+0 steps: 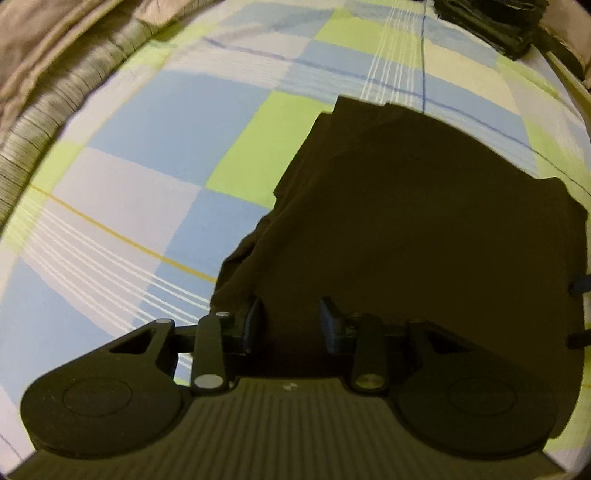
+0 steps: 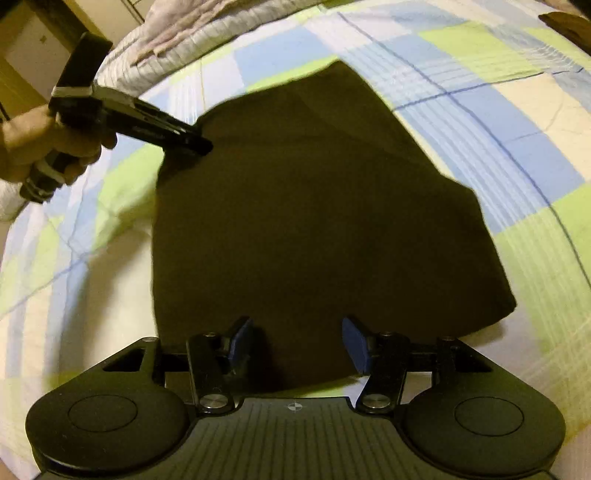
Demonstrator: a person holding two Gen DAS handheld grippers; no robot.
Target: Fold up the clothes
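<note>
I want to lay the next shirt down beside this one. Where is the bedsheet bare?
Bare bedsheet lies between the dark garment and the rumpled blanket. Crowded at the far corner, where a dark folded pile sits.

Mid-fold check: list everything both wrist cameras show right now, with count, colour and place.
Garment: one, dark brown, flat on the bed, centre.
Bed sheet: one, blue, green and white check, under everything.
Quilt: one, grey-beige, bunched at the bed's far edge.
Folded pile: one, black, far corner of the sheet.
Left hand-held gripper: black, at the garment's left edge; grip unclear.
Hand: one, holding it.
Right hand-held gripper: black, blue pads, over the near hem.
</note>
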